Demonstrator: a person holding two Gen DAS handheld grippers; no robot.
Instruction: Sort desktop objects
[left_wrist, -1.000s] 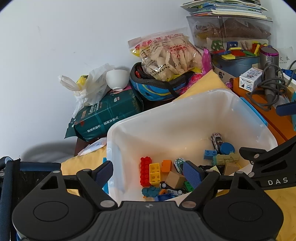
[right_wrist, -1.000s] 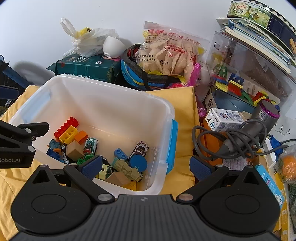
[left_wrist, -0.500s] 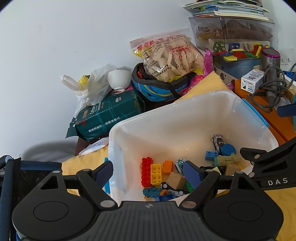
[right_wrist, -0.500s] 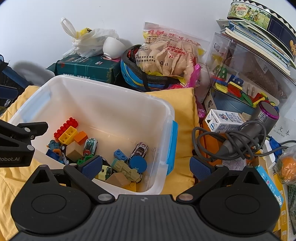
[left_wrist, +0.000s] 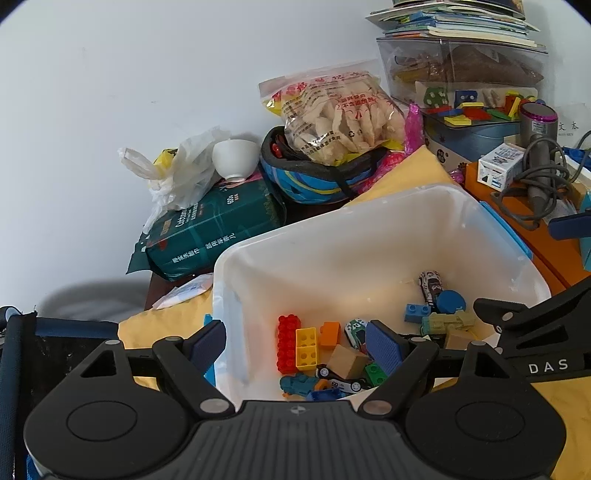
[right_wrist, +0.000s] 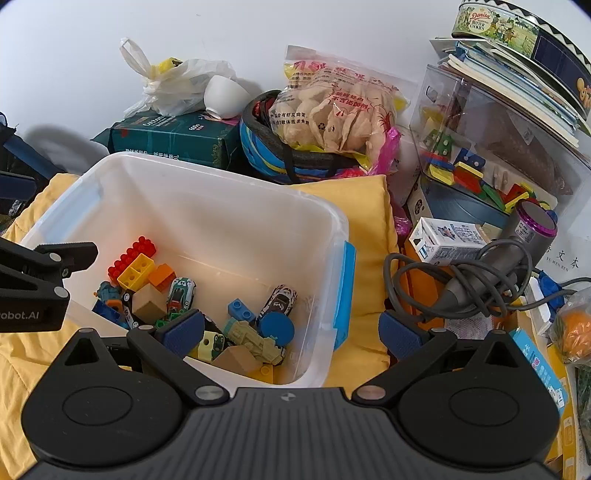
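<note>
Your left gripper's right pad (left_wrist: 384, 350) hides toys in the bin (left_wrist: 332, 251); cookie tin (right_wrist: 517, 29) cut off at frame edge.

Toys (right_wrist: 207, 306) in the bin (right_wrist: 221, 206), helmet (right_wrist: 291, 162) behind the bin, snack bag (right_wrist: 332, 114) in the helmet, hair dryer (right_wrist: 495, 266) right of the bin, bowl (right_wrist: 225, 96) on the tissue pack (right_wrist: 177, 140)

Translucent white bin (right_wrist: 221, 206), yellow cloth (right_wrist: 369, 221)
</note>
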